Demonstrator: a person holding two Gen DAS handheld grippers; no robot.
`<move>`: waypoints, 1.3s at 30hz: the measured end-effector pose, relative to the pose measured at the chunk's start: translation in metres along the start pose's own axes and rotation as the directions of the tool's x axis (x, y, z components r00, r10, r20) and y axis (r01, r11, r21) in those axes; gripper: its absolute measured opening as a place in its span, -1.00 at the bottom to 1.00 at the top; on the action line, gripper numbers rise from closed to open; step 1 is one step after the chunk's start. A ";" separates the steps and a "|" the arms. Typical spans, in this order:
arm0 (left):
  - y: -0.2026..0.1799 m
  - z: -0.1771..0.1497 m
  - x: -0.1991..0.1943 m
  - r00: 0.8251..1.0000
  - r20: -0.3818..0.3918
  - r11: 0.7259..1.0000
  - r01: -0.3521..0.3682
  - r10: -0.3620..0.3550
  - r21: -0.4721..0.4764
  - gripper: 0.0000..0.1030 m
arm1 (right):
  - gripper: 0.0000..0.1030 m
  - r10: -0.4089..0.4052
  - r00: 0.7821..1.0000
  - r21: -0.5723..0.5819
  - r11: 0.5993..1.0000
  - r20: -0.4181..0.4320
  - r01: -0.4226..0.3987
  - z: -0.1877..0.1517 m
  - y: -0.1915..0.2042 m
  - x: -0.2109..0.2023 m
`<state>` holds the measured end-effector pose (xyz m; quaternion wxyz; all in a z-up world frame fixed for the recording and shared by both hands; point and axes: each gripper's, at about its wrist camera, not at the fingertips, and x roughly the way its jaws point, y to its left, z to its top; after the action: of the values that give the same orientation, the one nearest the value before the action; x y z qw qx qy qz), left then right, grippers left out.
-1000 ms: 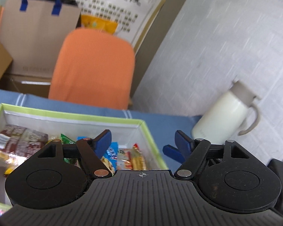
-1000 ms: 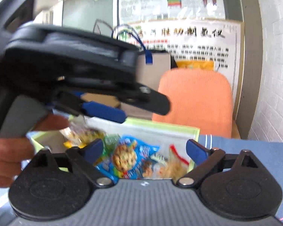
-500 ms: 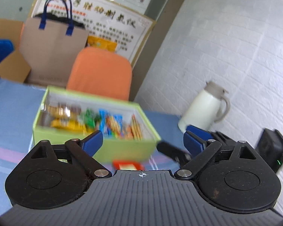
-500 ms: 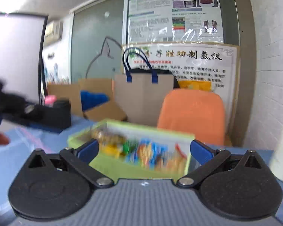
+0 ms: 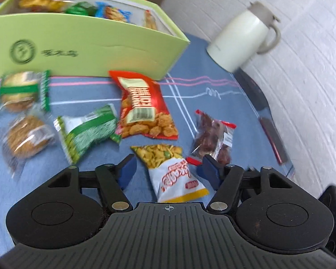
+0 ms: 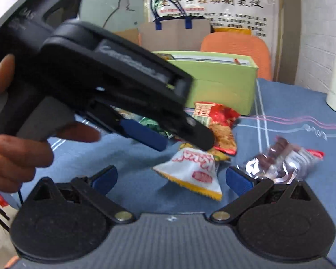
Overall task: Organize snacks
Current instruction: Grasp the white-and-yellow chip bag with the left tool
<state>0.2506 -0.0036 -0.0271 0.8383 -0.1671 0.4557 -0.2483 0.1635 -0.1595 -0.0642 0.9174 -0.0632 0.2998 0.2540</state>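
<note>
A white and yellow snack packet (image 5: 174,174) lies on the blue tablecloth between the fingers of my left gripper (image 5: 169,170). Its jaws are closing, but the pads stand clear of the packet. In the right wrist view the same packet (image 6: 194,170) lies just below the left gripper (image 6: 183,144), which a hand (image 6: 15,152) holds. My right gripper (image 6: 172,178) stands open around it, close above the cloth. Other snacks lie nearby: a red packet (image 5: 143,103), a green one (image 5: 87,132) and a clear packet of dark fruit (image 5: 212,134). The green box (image 5: 89,42) holds several snacks.
Two wrapped round cakes (image 5: 24,136) lie at the left by the box. A cream jug (image 5: 242,35) stands at the back right by the brick wall. A dark flat device (image 5: 273,134) lies along the table's right edge. An orange chair (image 6: 235,42) and a paper bag (image 6: 174,33) are behind the table.
Both grippers have dropped from over the box and tilted down to the loose snacks in front of it. The left jaws have narrowed around the white packet.
</note>
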 end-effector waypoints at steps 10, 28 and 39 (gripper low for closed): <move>0.018 -0.024 -0.022 0.998 -0.013 0.998 -0.061 0.061 -0.031 -0.65 | 0.99 0.121 0.993 -0.113 0.986 -0.003 -0.121 0.003 0.045 0.005; 0.041 -0.052 -0.058 0.990 0.071 0.989 -0.111 0.118 -0.097 -0.05 | 0.94 0.039 0.999 -0.030 0.999 0.001 -0.039 -0.004 0.072 0.011; 0.034 -0.047 -0.061 0.993 0.101 0.996 -0.052 0.060 -0.078 -0.68 | 0.26 0.045 0.998 -0.067 0.997 0.034 -0.043 0.014 0.061 0.011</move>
<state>0.1915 0.0563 -0.0272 0.8605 -0.1984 0.4253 -0.1983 0.1474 -0.0986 -0.0567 0.9142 -0.0823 0.2763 0.2849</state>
